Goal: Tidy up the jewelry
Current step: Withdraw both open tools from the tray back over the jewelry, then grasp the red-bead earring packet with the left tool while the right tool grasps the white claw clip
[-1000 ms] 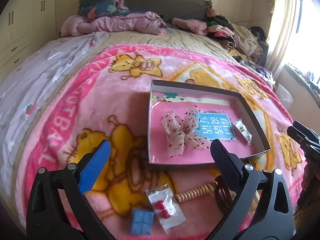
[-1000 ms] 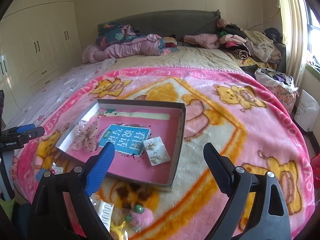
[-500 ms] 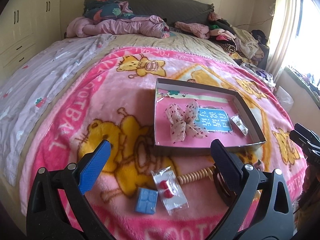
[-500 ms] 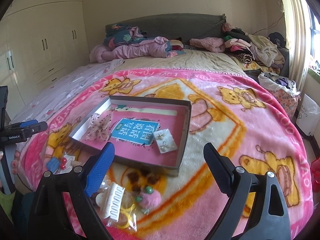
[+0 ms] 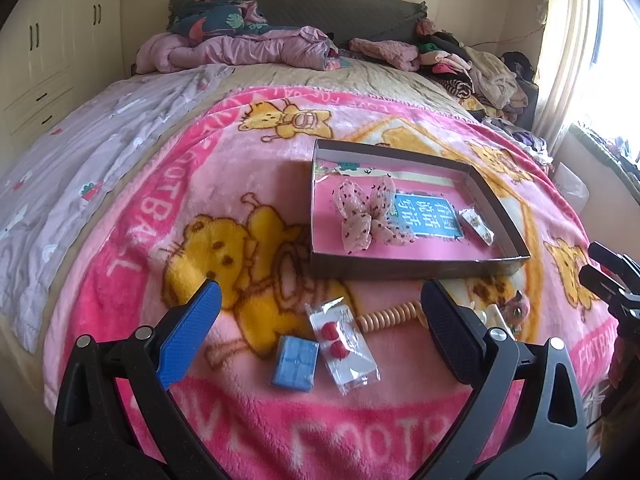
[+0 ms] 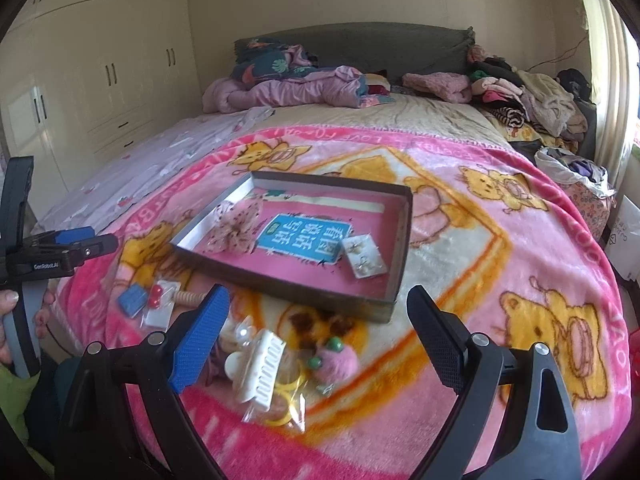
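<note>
One shallow grey cardboard tray with a pink floor (image 5: 416, 270) sits mid-frame; in it we see a spotted gauze bow (image 5: 366, 214), blue card (image 5: 426, 216) and bagged earrings (image 5: 476, 222). Both our left gripper (image 5: 320, 308) and right gripper (image 6: 320, 308) gape empty.

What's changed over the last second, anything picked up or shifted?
Both hand-held grippers, left and right, have drawn back from the tray, bringing the loose pieces in front of it into fuller view. Nothing was picked up or released; both stay open and empty. The bow, the earring card and the pieces on the blanket lie as before.
</note>
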`<state>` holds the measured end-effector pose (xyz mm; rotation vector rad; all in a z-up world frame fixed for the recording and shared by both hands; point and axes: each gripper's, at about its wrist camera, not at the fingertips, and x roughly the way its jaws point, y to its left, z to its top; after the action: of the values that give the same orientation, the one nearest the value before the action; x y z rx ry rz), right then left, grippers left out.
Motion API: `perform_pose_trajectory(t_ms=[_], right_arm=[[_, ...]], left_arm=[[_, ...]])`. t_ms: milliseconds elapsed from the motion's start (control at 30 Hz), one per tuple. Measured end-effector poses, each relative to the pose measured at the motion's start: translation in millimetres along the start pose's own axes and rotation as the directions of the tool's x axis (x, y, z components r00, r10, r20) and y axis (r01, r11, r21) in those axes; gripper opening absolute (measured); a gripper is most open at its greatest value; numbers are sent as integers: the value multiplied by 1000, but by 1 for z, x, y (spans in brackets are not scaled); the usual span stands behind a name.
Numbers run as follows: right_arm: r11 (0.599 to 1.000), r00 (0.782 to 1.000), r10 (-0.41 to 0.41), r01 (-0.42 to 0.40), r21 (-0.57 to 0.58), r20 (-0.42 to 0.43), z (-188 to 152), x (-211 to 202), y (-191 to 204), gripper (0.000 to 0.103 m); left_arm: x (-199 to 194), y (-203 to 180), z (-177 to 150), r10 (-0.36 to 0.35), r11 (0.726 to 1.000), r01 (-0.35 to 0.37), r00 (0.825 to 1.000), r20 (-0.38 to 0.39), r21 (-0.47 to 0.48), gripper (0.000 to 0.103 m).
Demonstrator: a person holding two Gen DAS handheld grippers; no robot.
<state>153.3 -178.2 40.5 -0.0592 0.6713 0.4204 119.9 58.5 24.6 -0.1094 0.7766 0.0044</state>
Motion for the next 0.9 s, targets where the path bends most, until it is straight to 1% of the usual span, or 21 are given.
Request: perform_pose_trajectory(t_ms=[167, 300, 533, 733, 767, 867, 900], right_arm=[[1000, 1000, 18, -18, -8, -18, -8, 0, 7, 88], [999, 999, 30, -30, -9, -30, -14, 0, 11, 88], [998, 997, 53, -54, -23, -62, -25, 4, 17, 88], [996, 991, 81, -85, -40, -104, -35, 12, 25, 87], [995, 990, 88, -94, -41, -114, -37, 14, 26, 84], [993, 985, 107, -113, -39, -137, -42, 20, 29, 77], [992, 983, 113, -119, -36, -146, -44, 23, 29, 76]], left_arm=[[-4, 0, -9, 10, 1000, -10, 1000, -6, 3, 91], [-8, -5, -17, 4, 1000, -4, 1000, -11, 18, 91], [-5, -16, -30, -23, 999, 26, 999, -48, 45, 91], [1, -25, -50, -64, 996, 70, 993, -96, 60, 91], [2, -26, -53, -70, 995, 77, 992, -105, 63, 91], [6, -31, -60, -82, 993, 92, 988, -130, 70, 90], [7, -32, -62, -90, 993, 100, 986, -139, 67, 87]])
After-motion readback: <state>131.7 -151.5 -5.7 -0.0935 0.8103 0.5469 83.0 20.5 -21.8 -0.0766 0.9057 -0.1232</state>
